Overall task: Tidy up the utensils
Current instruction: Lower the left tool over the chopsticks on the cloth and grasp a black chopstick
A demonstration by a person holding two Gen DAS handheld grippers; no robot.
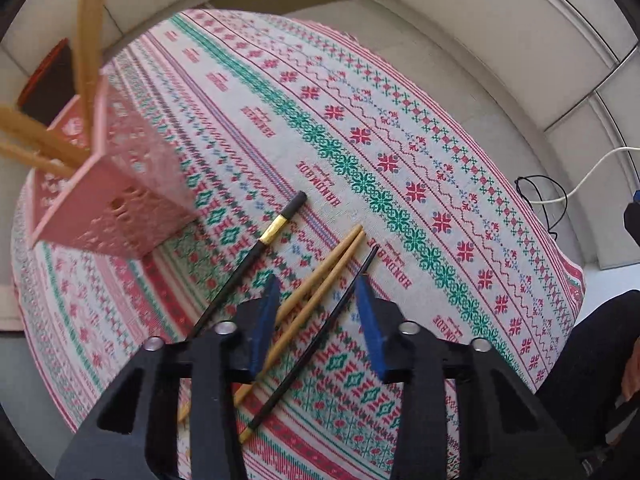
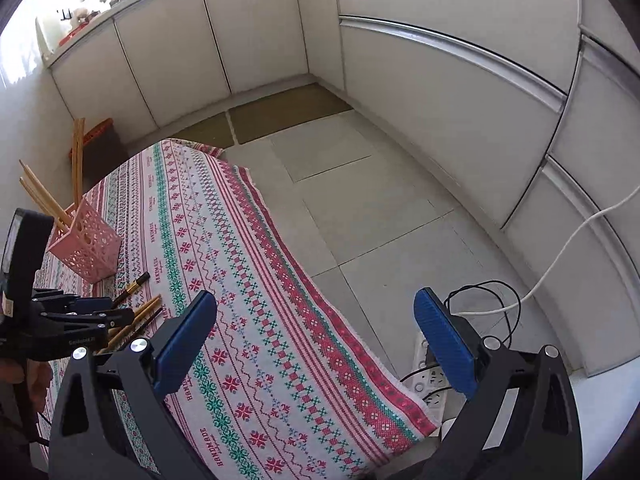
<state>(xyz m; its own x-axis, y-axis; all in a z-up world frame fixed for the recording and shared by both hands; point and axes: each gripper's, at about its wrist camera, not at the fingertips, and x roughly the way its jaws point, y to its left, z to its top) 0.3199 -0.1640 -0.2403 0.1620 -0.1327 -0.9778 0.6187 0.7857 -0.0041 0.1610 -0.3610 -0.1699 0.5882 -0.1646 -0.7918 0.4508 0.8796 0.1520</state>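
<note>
A: The pink perforated plastic holder (image 1: 116, 184) at ten o'clock looks smooth, and the pale wooden chopsticks (image 1: 324, 276) are matt.

B: The black chopstick with a gold band (image 1: 256, 248) shines there like metal. The woven red-and-green patterned tablecloth (image 1: 400, 184) is coarse cloth.

A: At five o'clock, the ribbed blue pads (image 2: 444, 344) of the matt black plastic right gripper (image 2: 316, 340) look rubbery, with bright metal screws.

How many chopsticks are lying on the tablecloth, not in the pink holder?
4: two wooden chopsticks and a thin black chopstick between the open left gripper's fingers, a thicker black chopstick to their left. None looks hidden.
</note>
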